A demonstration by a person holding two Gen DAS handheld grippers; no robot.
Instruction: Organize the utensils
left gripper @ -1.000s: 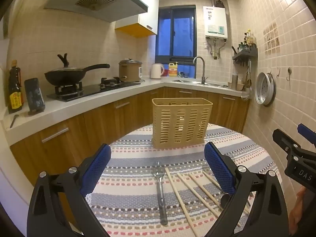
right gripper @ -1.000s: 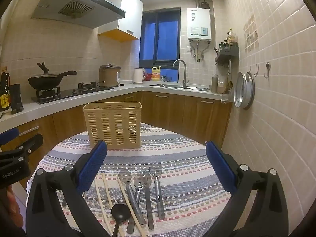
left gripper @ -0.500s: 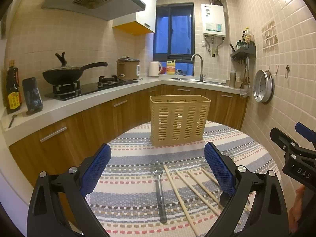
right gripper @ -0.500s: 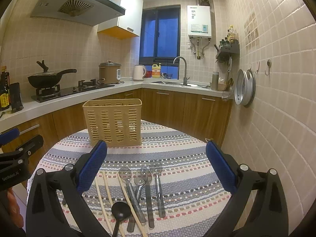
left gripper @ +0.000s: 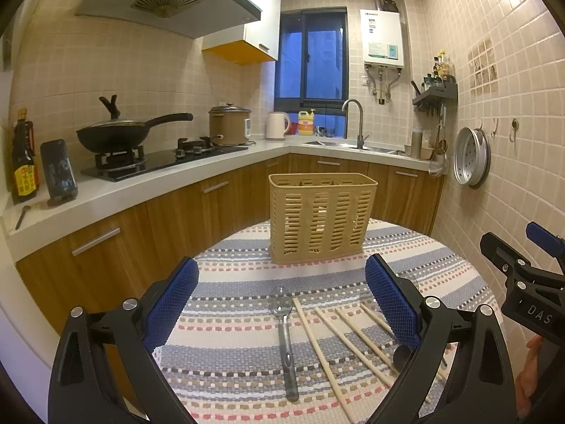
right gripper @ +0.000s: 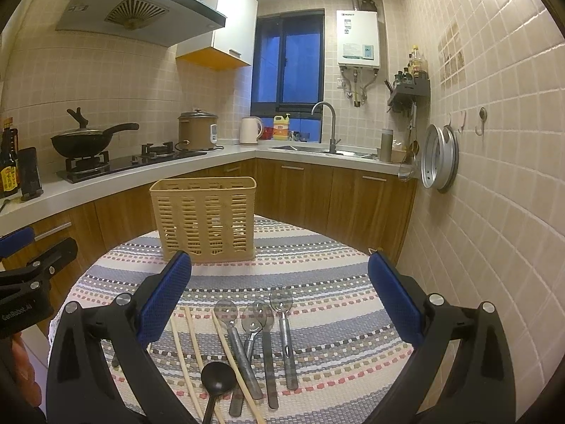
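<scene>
A: Surface?
B: Round table (left gripper: 441, 265), woven cloth in grey, blue, pink and brown stripes; fills the lower half of both views.

A: Room?
B: Kitchen. Beige tiled walls, wood-front cabinets under a pale L-shaped counter (left gripper: 148, 187). Left of frame: black wok (left gripper: 116, 136) on a gas hob, range hood (left gripper: 166, 0) above it, dark sauce bottle (left gripper: 24, 162) and a phone (left gripper: 58, 169) propped at far left. Centre back: brown rice cooker (left gripper: 229, 123), white kettle (left gripper: 277, 125), yellow detergent bottle (left gripper: 307, 123) before a dark window, tap (left gripper: 355, 120) over a sink. Upper right: white water heater (left gripper: 383, 39), small spice shelf, round metal steamer tray (left gripper: 471, 157) hung on the wall.

A: Task items?
B: One beige slotted plastic utensil basket (right gripper: 204, 219), upright, centre of the left wrist view, left of centre in the right wrist view, at the far side of the table. Contents cannot be made out. Near edge, lying flat: four metal spoons (right gripper: 282, 332) with bowls toward the basket, side by side, two crossing at the handles; one black ladle (right gripper: 217, 383) at lower centre of the right wrist view; several pale wooden chopsticks (right gripper: 187, 346) to the left of the spoons, one of them angled across a spoon handle. In the left wrist view one spoon (left gripper: 282, 325) lies between the fingers, chopsticks fanned to its right.

A: Grippers?
B: Left gripper (left gripper: 282, 304): jaws spread wide, blue pads apart, nothing between them, above the table. Right gripper (right gripper: 282, 300): likewise released and empty, above the spoons. Each shows at the other view's side edge
</scene>
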